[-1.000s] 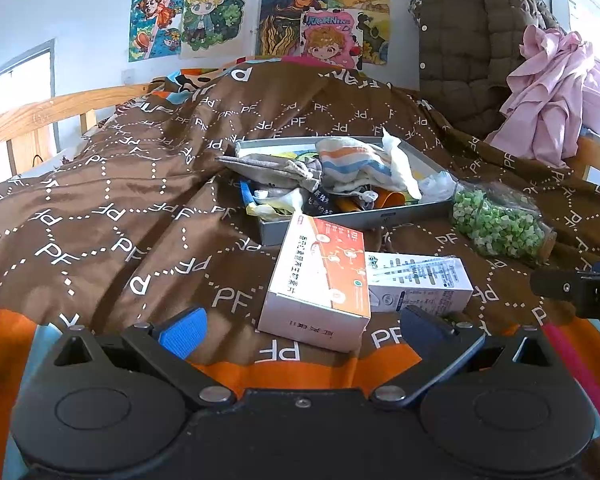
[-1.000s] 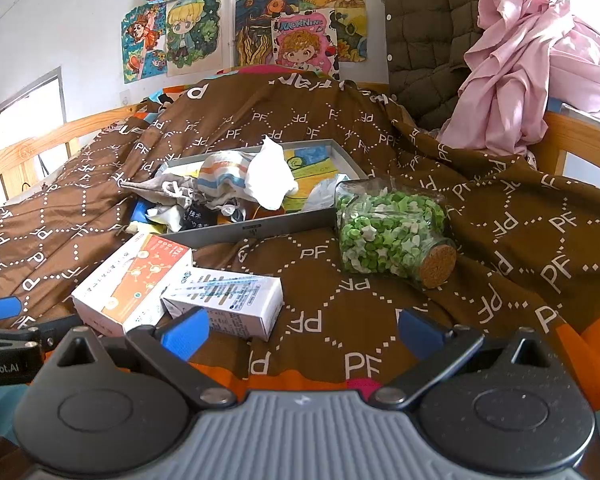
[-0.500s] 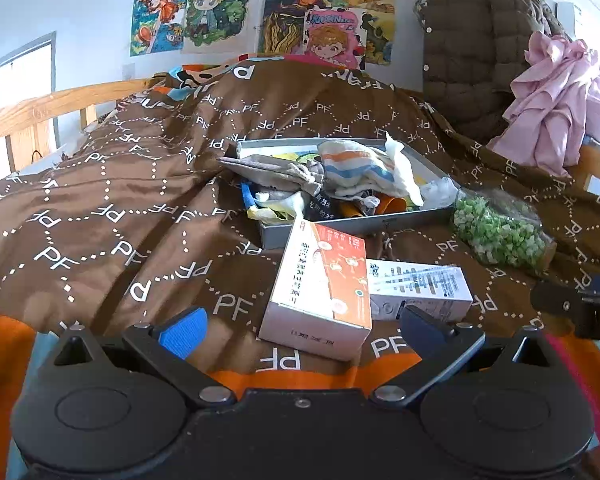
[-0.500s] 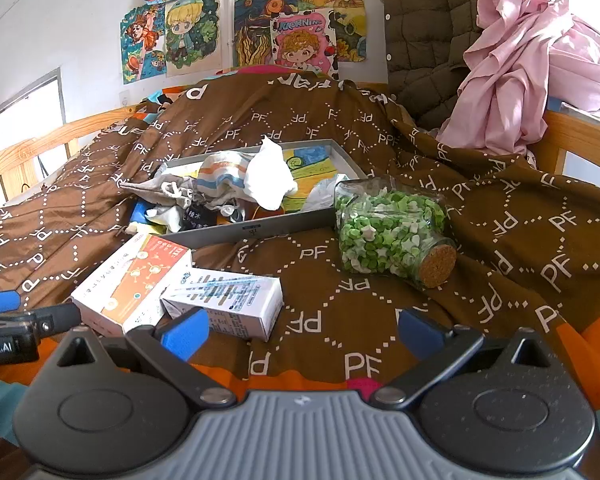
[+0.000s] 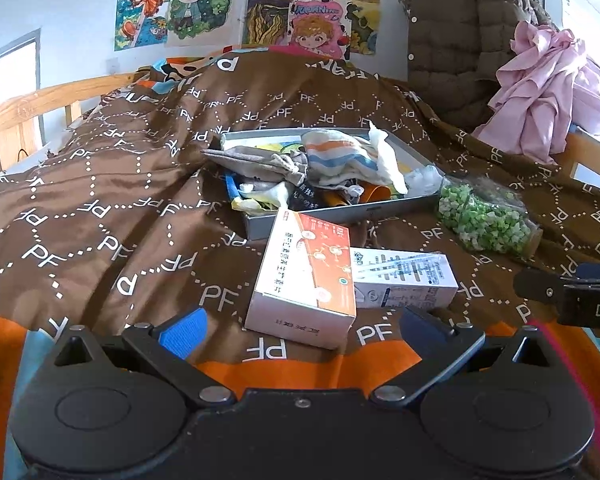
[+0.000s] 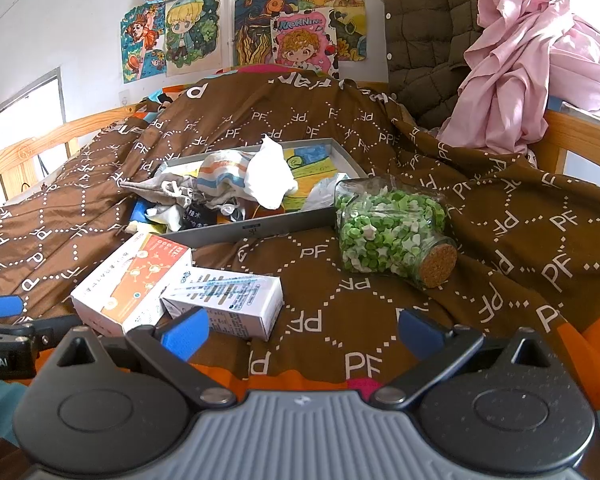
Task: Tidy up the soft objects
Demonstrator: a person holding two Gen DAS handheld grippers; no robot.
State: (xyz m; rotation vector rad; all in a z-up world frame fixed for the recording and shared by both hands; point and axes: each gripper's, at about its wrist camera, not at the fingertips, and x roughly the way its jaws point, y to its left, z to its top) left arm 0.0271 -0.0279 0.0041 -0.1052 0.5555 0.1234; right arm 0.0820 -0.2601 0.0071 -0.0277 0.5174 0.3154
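A grey tray (image 5: 340, 216) (image 6: 260, 226) on the brown blanket holds a heap of soft items: a striped cloth (image 5: 340, 158) (image 6: 220, 176), a grey drawstring pouch (image 5: 256, 162) (image 6: 156, 188) and a white cloth (image 6: 270, 176). My left gripper (image 5: 300, 330) is open and empty, just short of an orange-and-white box (image 5: 306, 276). My right gripper (image 6: 300, 332) is open and empty, near a white-and-blue box (image 6: 228, 296).
A corked glass jar of green and white stars (image 6: 392, 228) (image 5: 484, 220) lies on its side right of the tray. The orange-and-white box (image 6: 132, 280) lies beside the white-and-blue box (image 5: 404, 276). A wooden bed rail (image 5: 28, 108), a brown jacket (image 6: 424, 36) and pink clothes (image 6: 532, 64) stand behind.
The left gripper has drifted slightly, so the boxes and tray sit a little lower in its view. The right gripper has barely moved. Both stay open.
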